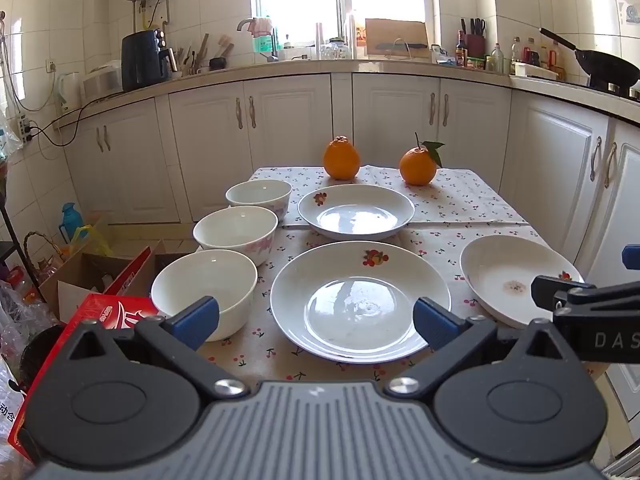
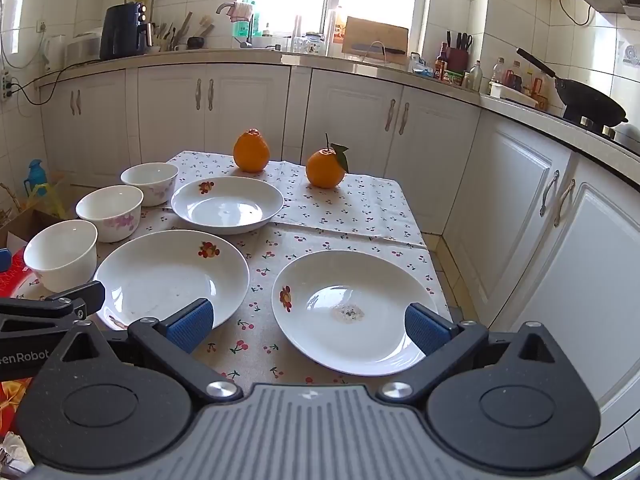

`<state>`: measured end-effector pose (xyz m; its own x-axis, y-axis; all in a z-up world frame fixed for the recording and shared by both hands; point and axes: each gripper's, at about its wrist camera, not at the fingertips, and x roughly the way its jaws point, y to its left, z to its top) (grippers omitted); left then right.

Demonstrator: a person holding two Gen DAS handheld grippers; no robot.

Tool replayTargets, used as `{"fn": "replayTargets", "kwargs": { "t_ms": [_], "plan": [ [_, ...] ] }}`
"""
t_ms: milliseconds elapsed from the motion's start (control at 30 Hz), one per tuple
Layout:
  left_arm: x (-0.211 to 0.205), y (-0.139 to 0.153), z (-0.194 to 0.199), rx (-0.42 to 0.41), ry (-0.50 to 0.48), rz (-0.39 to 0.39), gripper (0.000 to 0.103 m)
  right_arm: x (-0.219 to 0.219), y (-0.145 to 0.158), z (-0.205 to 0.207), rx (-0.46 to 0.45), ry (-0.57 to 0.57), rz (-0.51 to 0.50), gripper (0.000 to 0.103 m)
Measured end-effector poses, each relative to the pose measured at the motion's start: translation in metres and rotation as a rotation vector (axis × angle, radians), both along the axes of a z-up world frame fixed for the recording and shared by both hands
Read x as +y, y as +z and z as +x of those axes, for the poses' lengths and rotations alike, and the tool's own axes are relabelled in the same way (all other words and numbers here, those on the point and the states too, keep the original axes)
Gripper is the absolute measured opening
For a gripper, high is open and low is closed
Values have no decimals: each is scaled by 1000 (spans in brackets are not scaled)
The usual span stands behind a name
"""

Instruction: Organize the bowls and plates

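Three white plates lie on the cherry-print table: a far plate (image 1: 356,210), a near middle plate (image 1: 360,300) and a right plate (image 1: 516,280) with a crumb stain. Three white bowls stand in a row on the left: far (image 1: 259,197), middle (image 1: 236,230), near (image 1: 205,288). My left gripper (image 1: 316,322) is open and empty, above the near edge of the middle plate. My right gripper (image 2: 308,326) is open and empty, above the near edge of the stained plate (image 2: 352,308). The right wrist view also shows the middle plate (image 2: 172,276), far plate (image 2: 227,204) and the bowls (image 2: 62,254).
Two oranges (image 1: 341,158) (image 1: 418,166) sit at the table's far edge. A red box (image 1: 96,320) and cardboard boxes (image 1: 80,276) stand on the floor to the left. White cabinets (image 1: 280,120) surround the table behind and to the right.
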<state>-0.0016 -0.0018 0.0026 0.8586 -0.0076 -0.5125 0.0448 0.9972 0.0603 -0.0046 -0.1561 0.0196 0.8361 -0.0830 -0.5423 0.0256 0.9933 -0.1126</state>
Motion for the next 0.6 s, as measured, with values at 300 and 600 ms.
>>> {"fn": "replayTargets", "kwargs": {
  "t_ms": [300,600],
  "plan": [
    [1,1,-1,0,-1,-1,102,-3,-2,0,-1,1,3,103],
    [2,3,-1,-4,0,2,102,-2,-1,-2,-5,3,0,103]
  ]
}}
